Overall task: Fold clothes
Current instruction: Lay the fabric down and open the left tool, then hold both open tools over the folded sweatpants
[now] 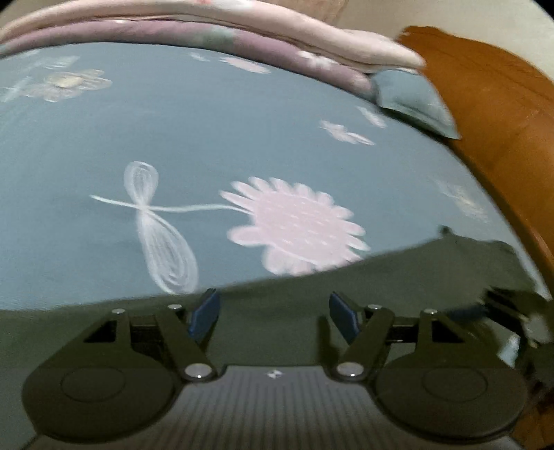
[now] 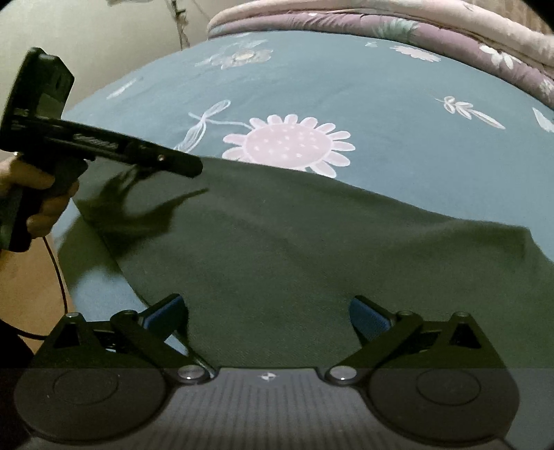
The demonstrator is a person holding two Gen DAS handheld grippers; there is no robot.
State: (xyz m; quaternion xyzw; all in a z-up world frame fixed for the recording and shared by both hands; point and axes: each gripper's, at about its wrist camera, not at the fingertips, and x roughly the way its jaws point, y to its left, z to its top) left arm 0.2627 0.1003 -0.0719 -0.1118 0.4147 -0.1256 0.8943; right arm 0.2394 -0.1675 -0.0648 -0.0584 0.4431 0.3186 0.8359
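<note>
A dark green garment (image 2: 294, 242) lies spread flat on the bed, its far edge running across the pink flower print. My right gripper (image 2: 266, 311) hovers open over its near part, blue pads wide apart and nothing between them. My left gripper (image 1: 273, 311) is also open and empty, low over the garment (image 1: 381, 277) near its far edge. In the right wrist view the left gripper (image 2: 187, 165) reaches in from the left above the garment's left corner, held by a hand (image 2: 34, 194). The right gripper (image 1: 509, 304) shows as a blur at the right edge of the left wrist view.
The bed sheet (image 2: 346, 79) is blue-grey with flower prints. A folded pink and purple quilt (image 1: 242, 31) lies along the far side, with a blue pillow (image 1: 412, 100) beside it. An orange wooden bed frame (image 1: 484, 104) borders the right. A cable (image 2: 57, 273) hangs over the wooden floor (image 2: 27, 277).
</note>
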